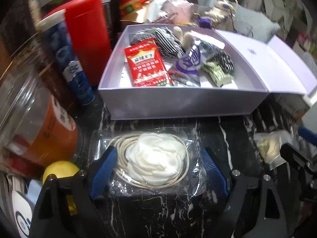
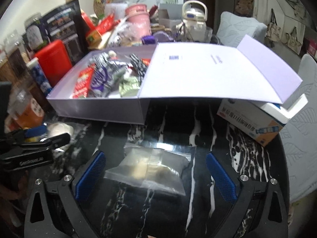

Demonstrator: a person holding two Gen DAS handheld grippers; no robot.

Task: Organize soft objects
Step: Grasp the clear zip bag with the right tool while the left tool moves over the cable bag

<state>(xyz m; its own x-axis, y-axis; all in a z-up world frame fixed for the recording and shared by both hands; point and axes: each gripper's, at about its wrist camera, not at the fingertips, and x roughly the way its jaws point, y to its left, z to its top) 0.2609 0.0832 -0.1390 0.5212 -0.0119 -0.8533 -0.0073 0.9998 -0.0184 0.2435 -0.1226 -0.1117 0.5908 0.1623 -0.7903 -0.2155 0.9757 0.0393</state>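
Bagged white flower (image 1: 156, 158) lies between our left gripper (image 1: 158, 170), spread wide, gripping nothing; right gripper (image 2: 156, 176) equally wide around clear pouch (image 2: 150, 170).

Clear pouch (image 2: 150, 170): we could not make out its blurred contents.
Box contents (image 2: 107, 75): smeared in our right view.
Clear jar (image 1: 29, 119): the left edge cut it off.

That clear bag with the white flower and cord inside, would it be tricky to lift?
Probably floppy: the clear bag is thin, crinkled film, so it may sag. Its glossy surface looks slippery against the open left gripper. Likely light, holding only a fabric flower and cord.
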